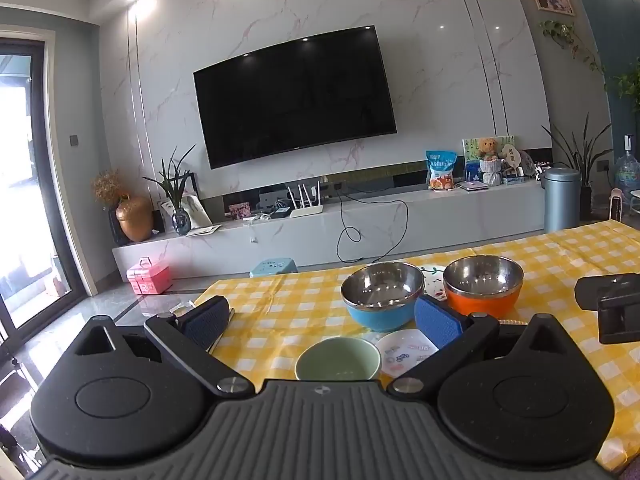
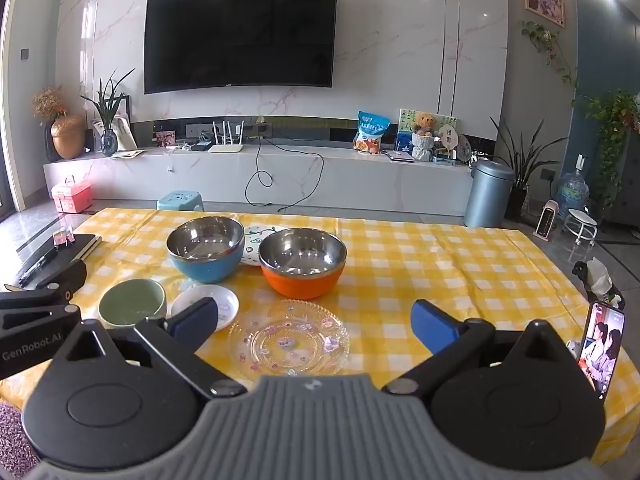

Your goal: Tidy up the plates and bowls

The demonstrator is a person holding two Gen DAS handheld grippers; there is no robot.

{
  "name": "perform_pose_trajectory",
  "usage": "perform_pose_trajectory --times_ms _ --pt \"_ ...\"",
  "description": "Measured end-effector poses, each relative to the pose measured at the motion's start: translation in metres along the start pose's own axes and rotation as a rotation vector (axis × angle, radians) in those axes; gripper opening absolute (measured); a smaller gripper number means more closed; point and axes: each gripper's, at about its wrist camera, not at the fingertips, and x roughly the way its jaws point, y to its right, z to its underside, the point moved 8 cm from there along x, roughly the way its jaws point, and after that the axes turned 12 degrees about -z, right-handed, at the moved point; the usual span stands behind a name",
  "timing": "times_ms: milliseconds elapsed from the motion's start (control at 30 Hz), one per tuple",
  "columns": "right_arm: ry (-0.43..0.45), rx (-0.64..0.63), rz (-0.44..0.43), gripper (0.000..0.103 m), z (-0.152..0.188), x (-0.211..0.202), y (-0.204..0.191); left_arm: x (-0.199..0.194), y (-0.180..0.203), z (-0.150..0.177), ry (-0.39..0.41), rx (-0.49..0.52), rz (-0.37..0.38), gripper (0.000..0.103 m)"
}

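Right wrist view: right claw (image 2: 314, 322) spread wide above clear patterned glass plate (image 2: 289, 338); left claw (image 1: 322, 322) likewise released over pale green ceramic bowl (image 1: 338, 360); bare yellow-checked worktop (image 2: 460, 264) stretching rightward.

Both the left claw (image 1: 322, 318) and the right claw (image 2: 316, 322) are spread wide, holding nothing.

blue bowl (image 2: 206, 254), orange bowl (image 2: 303, 267)
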Motion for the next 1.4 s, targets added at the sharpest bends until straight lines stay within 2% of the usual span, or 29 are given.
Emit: perform_pose_trajectory --times_ms 233,533,1400 --pt "-0.005 0.003 -0.002 0.101 0.002 0.001 -0.001 0.003 -0.001 0.011 -0.004 0.004 0.004 0.103" --pt "-0.013 0.01 -0.009 0.101 0.005 0.005 -0.004 0.001 0.001 0.004 -0.032 0.012 0.001 0.103" --pt "-0.103 0.053 -0.042 0.101 0.018 0.017 -0.005 0.005 0.005 0.019 -0.126 0.053 0.015 0.103"
